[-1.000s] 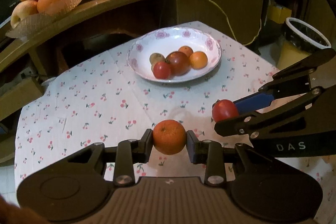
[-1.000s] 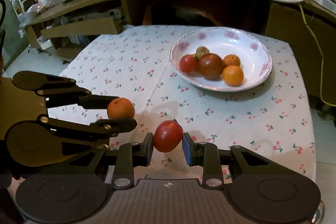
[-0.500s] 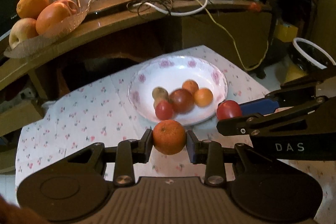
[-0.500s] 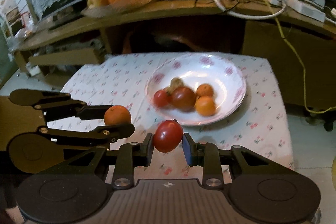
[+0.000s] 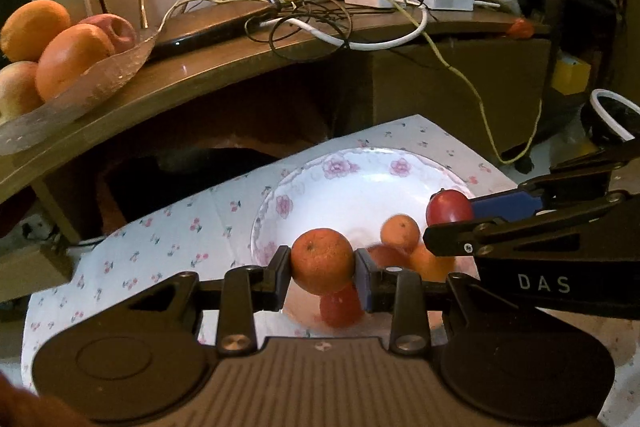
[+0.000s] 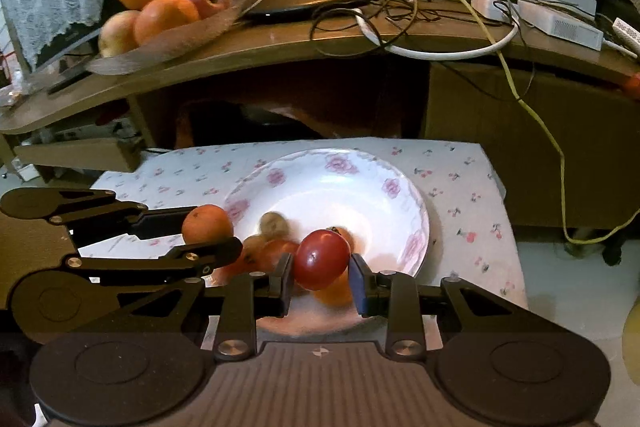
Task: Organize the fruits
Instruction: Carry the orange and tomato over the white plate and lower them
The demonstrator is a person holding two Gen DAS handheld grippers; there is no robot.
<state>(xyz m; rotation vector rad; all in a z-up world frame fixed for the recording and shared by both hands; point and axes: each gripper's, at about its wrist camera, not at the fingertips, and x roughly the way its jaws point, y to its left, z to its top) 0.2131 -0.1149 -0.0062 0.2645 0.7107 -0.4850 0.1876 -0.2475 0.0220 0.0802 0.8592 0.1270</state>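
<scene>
My left gripper [image 5: 322, 269] is shut on a small orange [image 5: 322, 260] and holds it over the near left rim of the white flowered bowl [image 5: 352, 183]. My right gripper [image 6: 320, 269] is shut on a red tomato [image 6: 322, 259] and holds it over the near part of the same bowl [image 6: 376, 183]. Each gripper shows in the other's view, the tomato [image 5: 449, 206] at the right and the orange [image 6: 207, 223] at the left. Several small oranges and tomatoes [image 5: 400, 233] lie in the bowl, partly hidden behind the held fruit.
The bowl stands on a cherry-print tablecloth [image 5: 168, 235]. Behind it a curved wooden shelf [image 5: 240, 67] carries a glass dish of large oranges and apples [image 5: 68, 55], tangled cables [image 5: 320, 15] and power adapters. A white-rimmed bin [image 5: 612, 115] stands at the right.
Both grippers have moved forward with their fruit, from over the bare tablecloth to over the bowl's near part. Both stay shut.
</scene>
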